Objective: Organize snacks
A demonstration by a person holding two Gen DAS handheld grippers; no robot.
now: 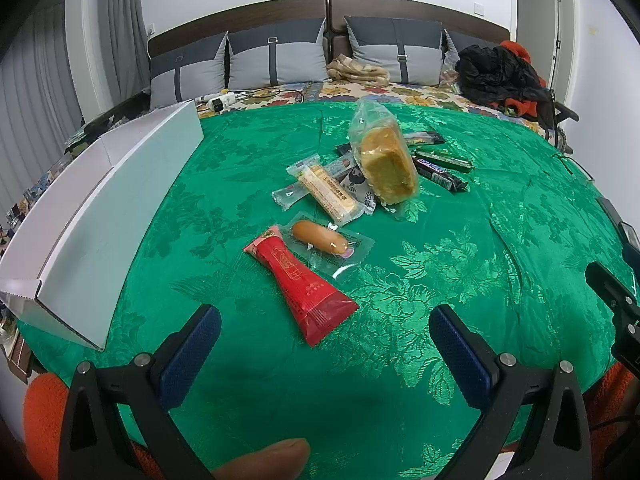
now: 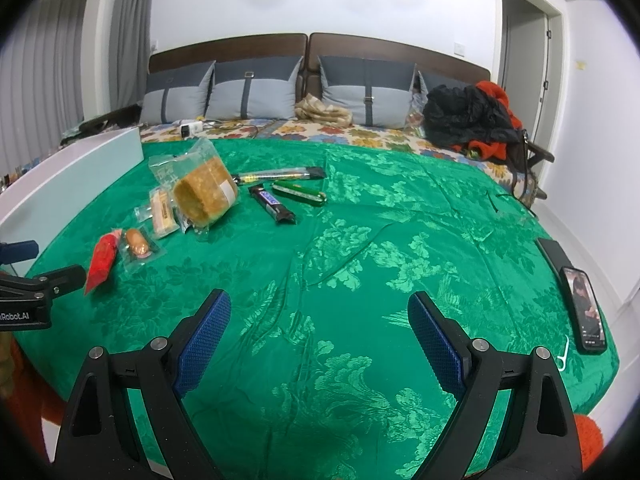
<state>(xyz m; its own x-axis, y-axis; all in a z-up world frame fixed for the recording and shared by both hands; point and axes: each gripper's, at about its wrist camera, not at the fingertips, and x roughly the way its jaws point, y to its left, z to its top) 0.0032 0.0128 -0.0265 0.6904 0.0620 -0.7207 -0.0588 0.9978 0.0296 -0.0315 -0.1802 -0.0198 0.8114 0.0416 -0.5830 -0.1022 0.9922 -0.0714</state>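
Near the cloth's front edge, the left gripper [image 1: 324,344] and right gripper [image 2: 319,322] hover spread wide and empty, while the snacks [image 1: 360,184] lie clustered farther off beside the white box [image 1: 108,208], probably their destination.

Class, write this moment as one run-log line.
left gripper: open, empty, facing red packet | right gripper: open, empty | snacks loose on green cloth | white box: no snacks visible inside
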